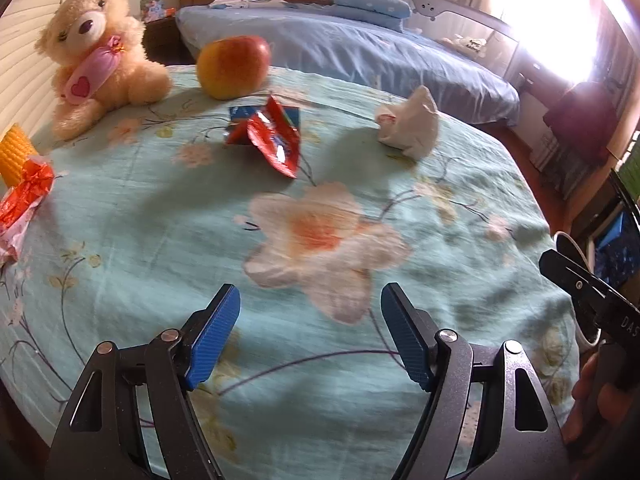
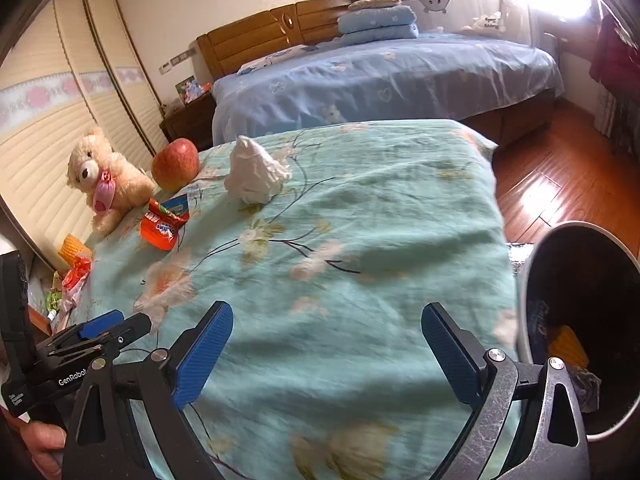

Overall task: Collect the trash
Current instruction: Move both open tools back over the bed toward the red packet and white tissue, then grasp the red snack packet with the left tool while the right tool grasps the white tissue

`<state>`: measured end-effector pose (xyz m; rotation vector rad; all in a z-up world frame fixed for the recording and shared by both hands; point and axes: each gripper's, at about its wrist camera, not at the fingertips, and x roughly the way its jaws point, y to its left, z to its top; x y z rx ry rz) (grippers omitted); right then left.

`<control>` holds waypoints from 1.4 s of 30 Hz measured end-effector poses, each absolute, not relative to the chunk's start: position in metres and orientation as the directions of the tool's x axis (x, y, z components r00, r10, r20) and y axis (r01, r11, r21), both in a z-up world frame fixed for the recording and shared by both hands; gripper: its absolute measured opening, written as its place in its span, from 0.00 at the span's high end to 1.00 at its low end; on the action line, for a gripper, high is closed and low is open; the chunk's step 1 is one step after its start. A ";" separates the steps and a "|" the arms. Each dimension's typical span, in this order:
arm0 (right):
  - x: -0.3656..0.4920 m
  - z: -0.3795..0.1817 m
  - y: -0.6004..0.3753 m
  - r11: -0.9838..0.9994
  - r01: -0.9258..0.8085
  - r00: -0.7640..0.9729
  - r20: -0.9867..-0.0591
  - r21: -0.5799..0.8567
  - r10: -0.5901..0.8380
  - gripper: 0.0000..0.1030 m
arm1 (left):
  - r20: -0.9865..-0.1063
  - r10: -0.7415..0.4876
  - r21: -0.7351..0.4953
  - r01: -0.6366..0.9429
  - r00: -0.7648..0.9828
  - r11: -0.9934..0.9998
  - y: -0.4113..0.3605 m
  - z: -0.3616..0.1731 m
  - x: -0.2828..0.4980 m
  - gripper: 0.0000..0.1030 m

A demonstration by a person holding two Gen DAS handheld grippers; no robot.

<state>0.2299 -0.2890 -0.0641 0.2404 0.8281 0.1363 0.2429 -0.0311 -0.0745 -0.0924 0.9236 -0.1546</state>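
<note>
Teddy bear (image 1: pixel 96 56) beside apple (image 1: pixel 234 66) on floral sheet (image 1: pixel 360 360); blue bed (image 2: pixel 380 80), wooden headboard (image 2: pixel 280 32) beyond.

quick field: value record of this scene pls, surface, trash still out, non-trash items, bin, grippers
surface: floral teal cloth
trash still out: crumpled tissue; red snack wrapper; orange-red wrapper at the cloth's edge
non-trash items: teddy bear; apple; yellow corn-like item
bin: trash bin beside the cloth, some trash already inside
left gripper: jaws open, empty
right gripper: jaws open, empty
</note>
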 end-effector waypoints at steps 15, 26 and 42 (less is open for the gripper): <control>0.278 -0.072 -0.256 0.961 -0.080 0.641 -0.725 0.263 0.252 0.06 | -0.794 -0.100 -0.098 0.036 0.600 0.995 -0.007 -0.076 0.281 0.27; 0.331 -0.080 -0.235 0.956 -0.095 0.629 -0.728 0.276 0.272 0.06 | -0.791 -0.074 -0.097 -0.006 0.608 0.995 0.006 -0.072 0.328 0.27; 0.385 -0.086 -0.222 0.961 -0.088 0.635 -0.729 0.262 0.256 0.46 | -0.783 -0.127 -0.149 0.013 0.609 0.989 0.000 -0.081 0.363 0.71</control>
